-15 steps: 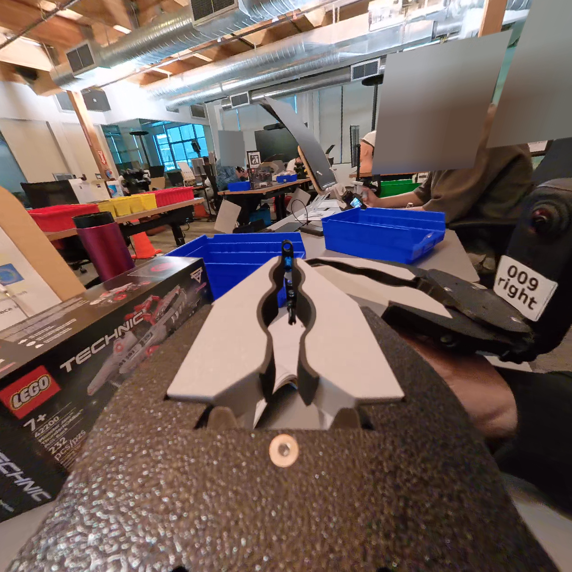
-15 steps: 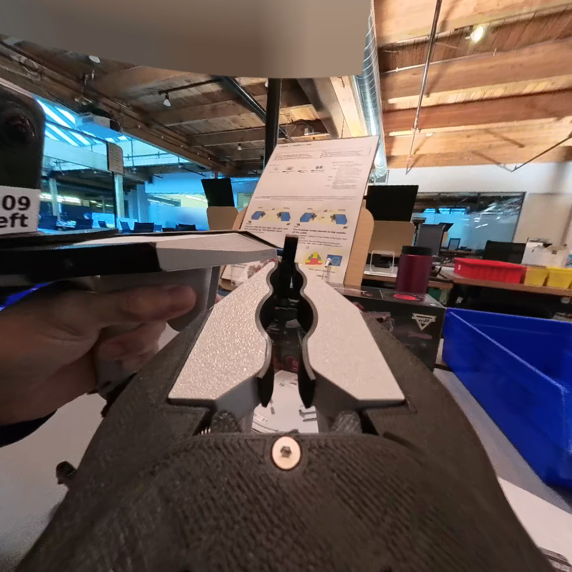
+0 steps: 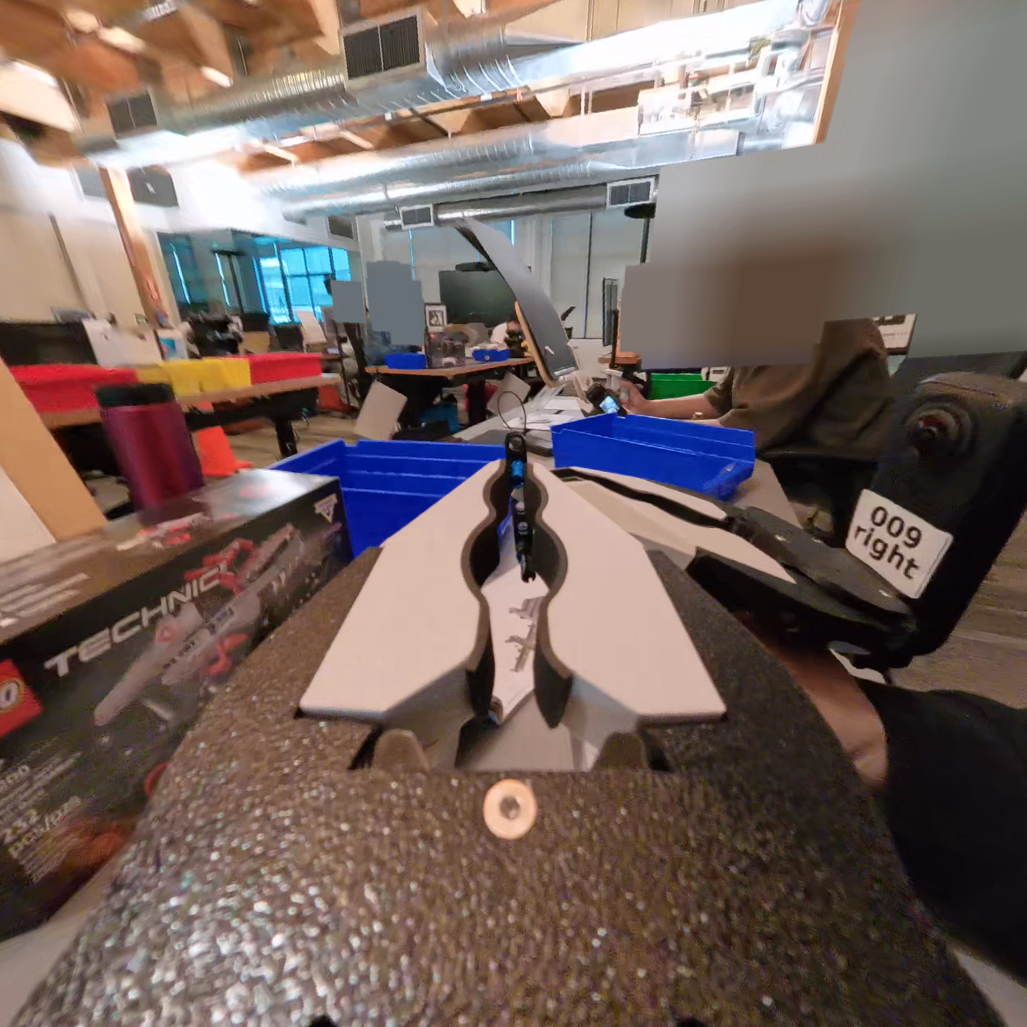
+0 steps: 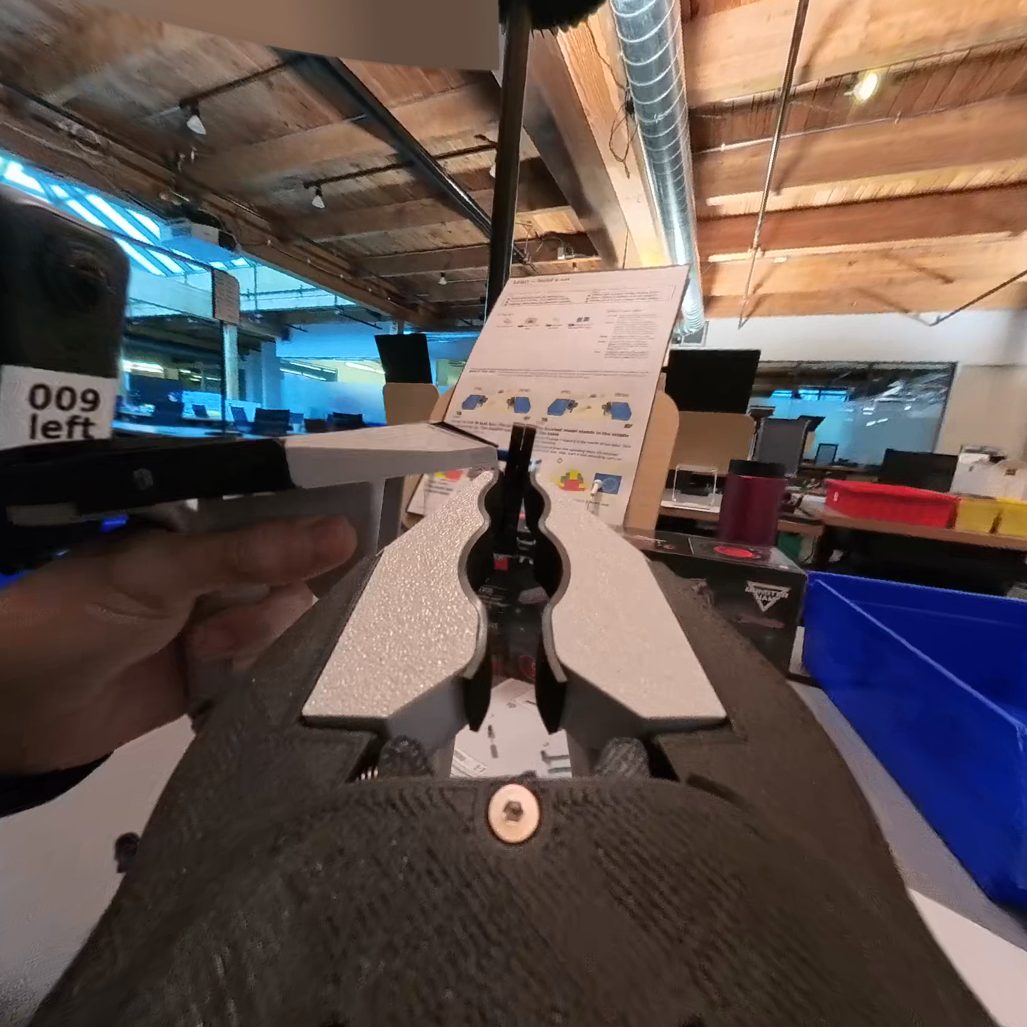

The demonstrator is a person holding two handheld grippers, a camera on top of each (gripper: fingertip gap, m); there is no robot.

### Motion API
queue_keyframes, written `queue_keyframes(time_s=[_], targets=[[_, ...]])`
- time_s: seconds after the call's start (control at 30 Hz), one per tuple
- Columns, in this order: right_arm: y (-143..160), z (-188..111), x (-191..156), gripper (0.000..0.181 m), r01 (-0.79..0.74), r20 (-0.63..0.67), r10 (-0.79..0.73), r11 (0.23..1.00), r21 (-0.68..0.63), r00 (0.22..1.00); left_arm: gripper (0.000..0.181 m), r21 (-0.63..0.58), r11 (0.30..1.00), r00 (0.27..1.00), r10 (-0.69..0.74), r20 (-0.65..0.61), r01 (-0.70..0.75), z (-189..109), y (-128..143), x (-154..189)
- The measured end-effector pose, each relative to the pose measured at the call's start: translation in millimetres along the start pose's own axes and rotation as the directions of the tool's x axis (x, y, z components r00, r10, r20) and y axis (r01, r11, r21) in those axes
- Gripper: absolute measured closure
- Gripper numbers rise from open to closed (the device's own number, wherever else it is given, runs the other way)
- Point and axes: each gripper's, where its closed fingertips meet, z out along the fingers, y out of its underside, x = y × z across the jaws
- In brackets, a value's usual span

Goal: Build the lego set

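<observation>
Two tongs, each clamped narrow on a piece: the left tongs (image 3: 514, 472) pinch a black pin-studded beam (image 3: 519, 517), now tilted; the right tongs (image 4: 517, 478) grip a black piece (image 4: 521, 444). Mating looks imminent. Beyond, the blue bins (image 3: 411, 489) hide their contents.

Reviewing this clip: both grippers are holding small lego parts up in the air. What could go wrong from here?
1. The left gripper pinches the thin black beam with blue pin only at its fingertips; side load while mating might twist it loose.
2. The right gripper grips a black piece equally narrowly, so it could slip.
3. Both parts are held above the table; a dropped one could bounce away or land in the blue bin.
</observation>
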Motion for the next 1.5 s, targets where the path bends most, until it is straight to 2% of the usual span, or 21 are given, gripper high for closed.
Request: queue_keyframes(time_s=[0.03, 0.1, 0.13, 0.2, 0.33, 0.47, 0.5, 0.6, 0.63, 0.73, 0.83, 1.23, 1.5], targets=[[2, 0, 1, 0.176, 0.015, -0.003, -0.015, 1.000, -0.007, 1.000, 0.178, -0.008, 1.000, 1.000, 0.007, 0.002, -0.007, 1, 2, -1], [7, 0, 2, 0.176, 0.001, -0.004, -0.001, 1.000, -0.014, 1.000, 0.175, -0.026, 0.989, 0.989, 0.144, 0.034, -0.143, 2, 6, -2], [8, 1, 3, 0.176, -0.022, 0.007, 0.022, 1.000, -0.016, 1.000, 0.179, -0.044, 0.980, 0.979, 0.198, 0.044, -0.196, 2, 7, -3], [4, 0, 3, 0.175, 0.039, 0.003, -0.039, 0.999, -0.004, 0.999, 0.178, -0.045, 0.977, 0.977, 0.211, 0.031, -0.209, 2, 4, -2], [-1, -2, 1, 0.176, 0.177, -0.038, -0.176, 0.984, 0.008, 0.984, 0.178, 0.010, 0.997, 0.997, -0.076, -0.027, 0.076, 1, 0, 2], [-5, -3, 0, 0.176, 0.222, -0.061, -0.222, 0.975, 0.005, 0.973, 0.178, 0.079, 0.940, 0.939, -0.323, -0.119, 0.333, 0, -3, 4], [-5, -3, -1, 0.175, 0.218, -0.065, -0.218, 0.976, 0.003, 0.974, 0.178, 0.096, 0.942, 0.942, -0.309, -0.131, 0.322, -1, -3, 4], [-7, -2, 0, 0.176, 0.177, -0.046, -0.176, 0.984, 0.017, 0.983, 0.178, 0.106, 0.994, 0.997, -0.019, -0.080, 0.028, 0, -6, 4], [-8, -2, 0, 0.175, 0.152, -0.037, -0.151, 0.988, 0.024, 0.988, 0.178, 0.095, 0.995, 0.997, 0.015, -0.072, -0.008, 0, -7, 4], [-4, 0, 2, 0.176, -0.085, 0.008, 0.085, 0.996, 0.028, 0.996, 0.179, 0.043, 0.995, 0.996, 0.090, -0.015, -0.089, 2, -4, 2], [3, 0, 3, 0.176, -0.149, -0.011, 0.149, 0.989, 0.014, 0.989, 0.178, -0.019, 0.986, 0.986, 0.166, 0.029, -0.165, 3, 1, -2], [2, -1, 12, 0.176, -0.043, -0.080, 0.043, 0.999, 0.007, 0.996, 0.168, -0.045, 0.993, 0.993, 0.115, 0.037, -0.113, 8, 7, -1], [-1, -1, 10, 0.176, 0.068, -0.100, -0.067, 0.998, 0.006, 0.993, 0.176, -0.024, 0.999, 0.999, 0.039, 0.009, -0.038, 8, 3, 5]])
